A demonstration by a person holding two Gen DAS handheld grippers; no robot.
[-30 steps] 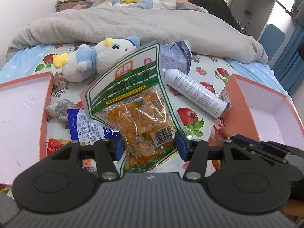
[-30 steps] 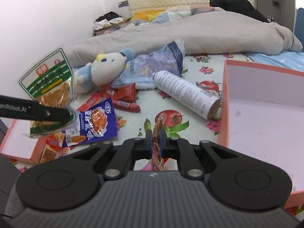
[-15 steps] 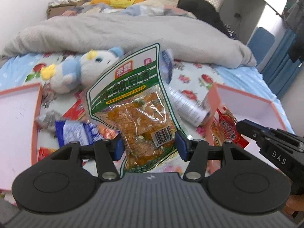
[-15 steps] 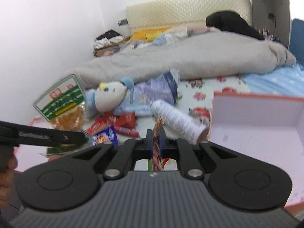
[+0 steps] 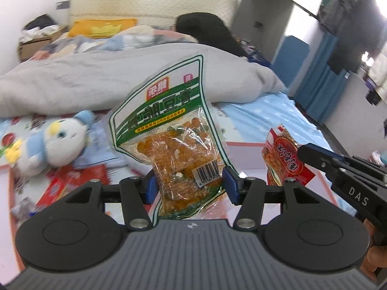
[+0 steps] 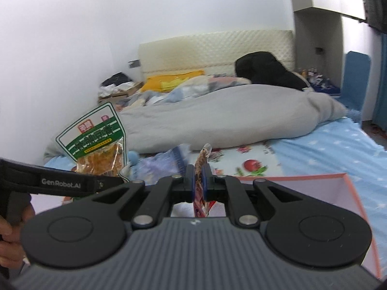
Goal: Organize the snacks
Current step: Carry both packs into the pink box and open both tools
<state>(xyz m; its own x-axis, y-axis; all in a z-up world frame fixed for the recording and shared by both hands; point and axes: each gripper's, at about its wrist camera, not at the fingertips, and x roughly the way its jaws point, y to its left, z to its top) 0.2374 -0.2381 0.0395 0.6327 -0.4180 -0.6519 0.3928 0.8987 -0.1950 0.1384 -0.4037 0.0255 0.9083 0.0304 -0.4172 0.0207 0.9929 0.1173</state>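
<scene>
Left gripper (image 5: 188,184) sits about half open, pads pressed on the lower part of the green pack (image 5: 169,130), which stands upright between them, barcode by the right pad. Right gripper (image 6: 198,184) is nearly closed, pinching a thin red pack (image 6: 202,176) edge-on; from the left wrist view that red pack (image 5: 285,159) shows its printed face.

Change over the last second: both grippers rose off the bed. Earlier views looked down on the bottle, loose packets and sheet; now they look across the grey duvet (image 6: 229,118) to the headboard. Plush toy (image 5: 53,142) and red packets (image 5: 70,181) remain low on the left. Grip widths unchanged.

Judgement: both pickups done, both packs in carry. Pink box (image 6: 326,186) lies below right, probable destination for the snacks.
</scene>
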